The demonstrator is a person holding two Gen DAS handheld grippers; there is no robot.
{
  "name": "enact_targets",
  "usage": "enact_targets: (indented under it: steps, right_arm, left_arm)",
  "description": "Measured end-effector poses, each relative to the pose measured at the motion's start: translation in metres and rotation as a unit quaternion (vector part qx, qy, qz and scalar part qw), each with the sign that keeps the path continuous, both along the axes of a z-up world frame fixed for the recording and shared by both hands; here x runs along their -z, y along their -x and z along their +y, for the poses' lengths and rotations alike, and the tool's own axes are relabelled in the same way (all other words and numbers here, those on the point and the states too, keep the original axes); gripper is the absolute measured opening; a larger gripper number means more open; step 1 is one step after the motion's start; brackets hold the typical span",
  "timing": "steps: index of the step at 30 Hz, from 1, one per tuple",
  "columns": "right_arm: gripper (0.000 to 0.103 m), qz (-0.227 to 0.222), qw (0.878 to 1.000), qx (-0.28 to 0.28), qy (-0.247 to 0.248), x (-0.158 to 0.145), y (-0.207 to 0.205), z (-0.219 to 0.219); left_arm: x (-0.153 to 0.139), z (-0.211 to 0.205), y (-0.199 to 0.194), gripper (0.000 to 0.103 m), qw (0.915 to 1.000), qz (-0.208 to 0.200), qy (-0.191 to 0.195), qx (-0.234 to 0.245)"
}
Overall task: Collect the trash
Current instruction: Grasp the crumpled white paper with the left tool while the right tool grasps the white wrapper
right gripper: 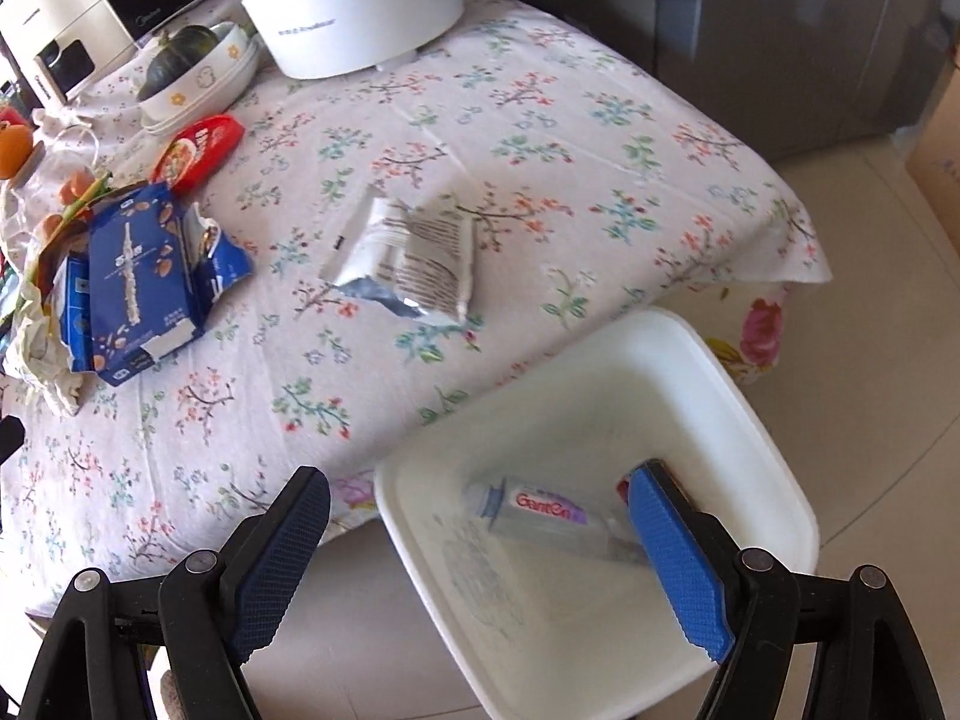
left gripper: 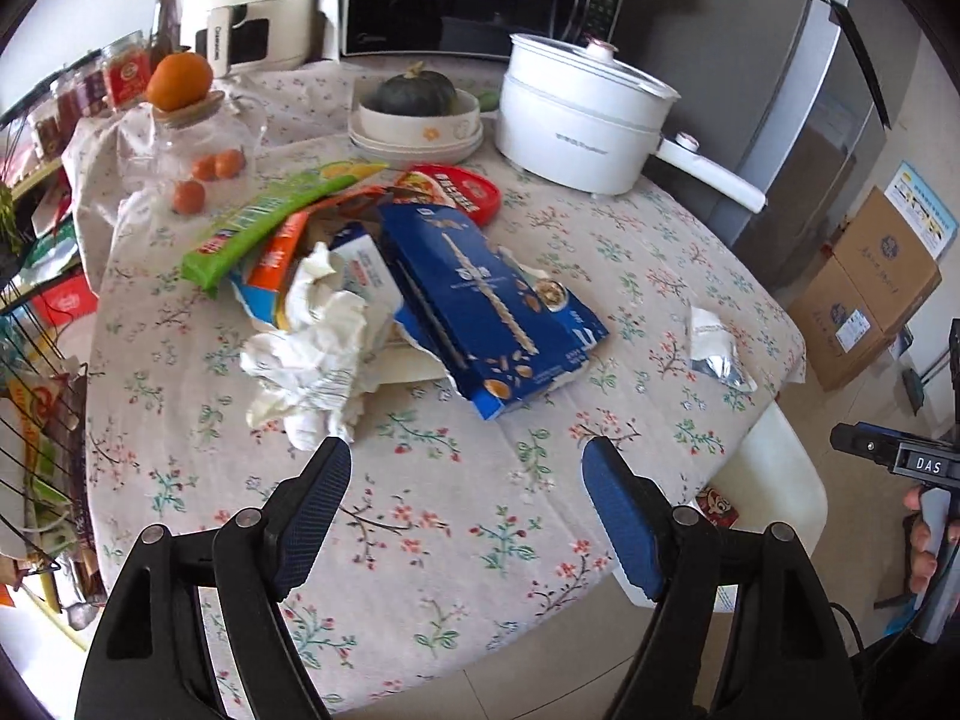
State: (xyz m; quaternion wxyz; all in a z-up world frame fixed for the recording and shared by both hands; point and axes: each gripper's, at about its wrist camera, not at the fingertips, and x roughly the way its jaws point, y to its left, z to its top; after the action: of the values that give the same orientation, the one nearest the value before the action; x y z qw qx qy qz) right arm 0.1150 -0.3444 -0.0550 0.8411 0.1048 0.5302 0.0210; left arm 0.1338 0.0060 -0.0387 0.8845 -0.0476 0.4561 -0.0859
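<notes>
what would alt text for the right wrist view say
Open blue-padded tongs hang empty over a white plastic bin holding a clear Ganten water bottle, beside a floral-clothed table. On the cloth lie a crumpled silver-white wrapper and a torn blue snack box.

Left gripper [left gripper: 467, 468] and right gripper [right gripper: 480, 516] both tilt downward — fingers spread wide (nothing between them).

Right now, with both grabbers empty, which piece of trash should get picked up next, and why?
Probably the silver wrapper. It lies alone on the tablecloth, nearest the white bin, and the right hand-held gripper is open, holding nothing. So lower it over the wrapper. The left hand-held gripper faces the pile.
</notes>
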Motion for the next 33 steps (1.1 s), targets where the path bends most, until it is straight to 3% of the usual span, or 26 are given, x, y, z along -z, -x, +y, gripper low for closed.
enact_targets:
  steps: [3,6,14,19,25,29,33]
  right_arm:
    - [0.086,0.009,1.0,-0.007,-0.002,0.005,-0.024,0.018]
    - [0.086,0.015,1.0,-0.015,-0.005,0.011,-0.045,0.033]
    - [0.086,0.032,0.998,-0.015,0.047,0.031,-0.079,0.043]
    - [0.086,0.041,0.997,-0.004,0.058,0.043,-0.092,0.039]
    - [0.086,0.048,0.997,0.008,0.058,0.056,-0.104,0.038]
    - [0.085,0.046,0.997,0.008,0.055,0.059,-0.107,0.041]
    - [0.076,0.054,0.998,0.006,0.042,0.066,-0.112,0.045]
  left_arm:
    - [0.004,0.036,-0.004,0.082,0.9988,-0.009,0.04,-0.027]
    - [0.02,0.055,-0.019,0.082,0.9967,0.019,0.064,-0.046]
    - [0.043,0.057,-0.055,0.08,0.9969,0.015,0.055,-0.055]
    - [0.04,0.057,-0.064,0.06,0.9954,0.003,0.063,-0.071]
    - [0.038,0.056,-0.065,0.044,0.9953,-0.005,0.052,-0.081]
    - [0.028,0.062,-0.058,0.04,0.9945,-0.018,0.061,-0.084]
    - [0.015,0.067,-0.045,0.039,0.9937,-0.032,0.068,-0.082]
